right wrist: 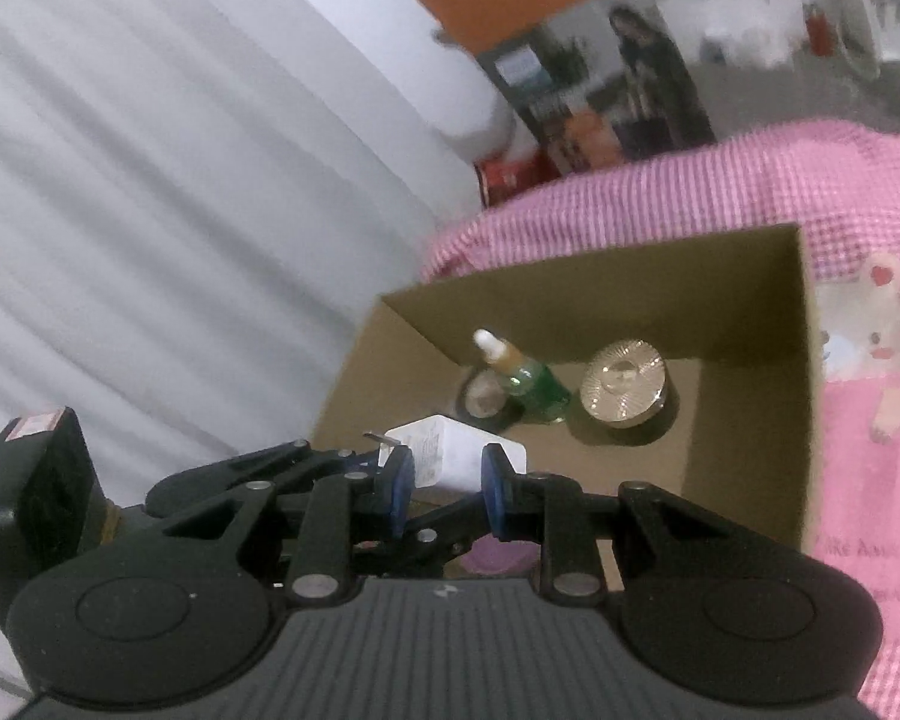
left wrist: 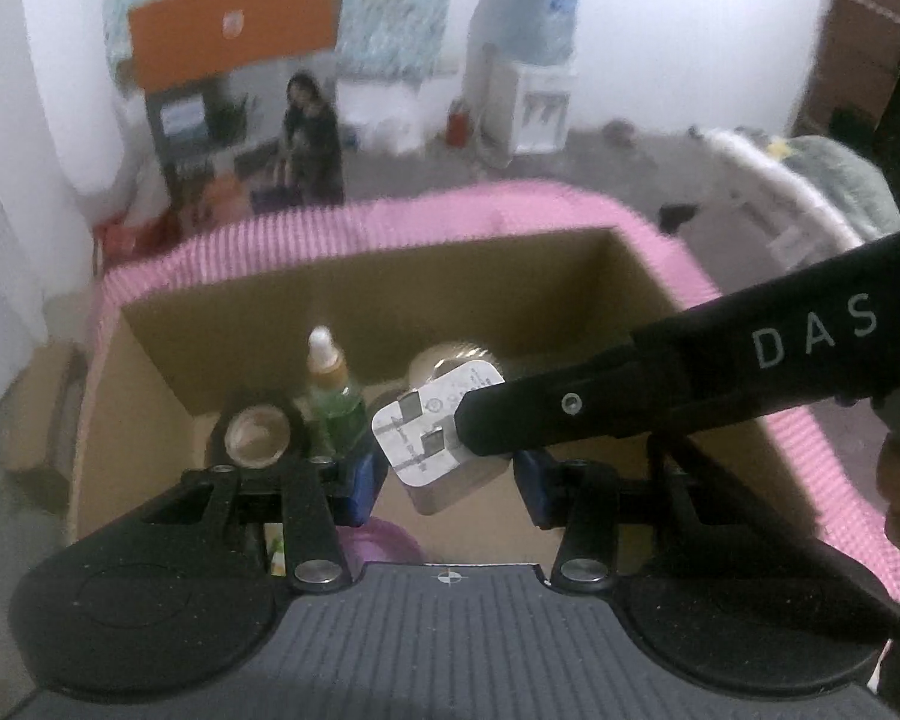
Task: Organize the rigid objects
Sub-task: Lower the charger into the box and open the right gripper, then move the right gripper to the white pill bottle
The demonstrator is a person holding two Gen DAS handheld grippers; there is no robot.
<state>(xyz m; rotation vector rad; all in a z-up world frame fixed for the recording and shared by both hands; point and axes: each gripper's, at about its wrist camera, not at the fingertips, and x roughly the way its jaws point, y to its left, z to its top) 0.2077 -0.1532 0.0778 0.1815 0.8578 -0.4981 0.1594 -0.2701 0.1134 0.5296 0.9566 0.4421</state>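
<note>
A white plug adapter (right wrist: 450, 459) is held between the blue pads of my right gripper (right wrist: 447, 489), above the open cardboard box (right wrist: 750, 276). In the left wrist view the same adapter (left wrist: 435, 429) hangs from the right gripper's black finger (left wrist: 558, 414), right between the pads of my left gripper (left wrist: 447, 489), whose jaws stand apart around it without touching. Inside the box stand a green dropper bottle (right wrist: 525, 387), a gold-lidded jar (right wrist: 624, 387) and a black tape roll (left wrist: 258, 435).
The box sits on a pink checked cloth (right wrist: 690, 180) with a bunny print (right wrist: 882, 324). A purple object (left wrist: 384, 543) lies at the box's near end. White curtain (right wrist: 150, 210) hangs on the left. Room clutter lies beyond.
</note>
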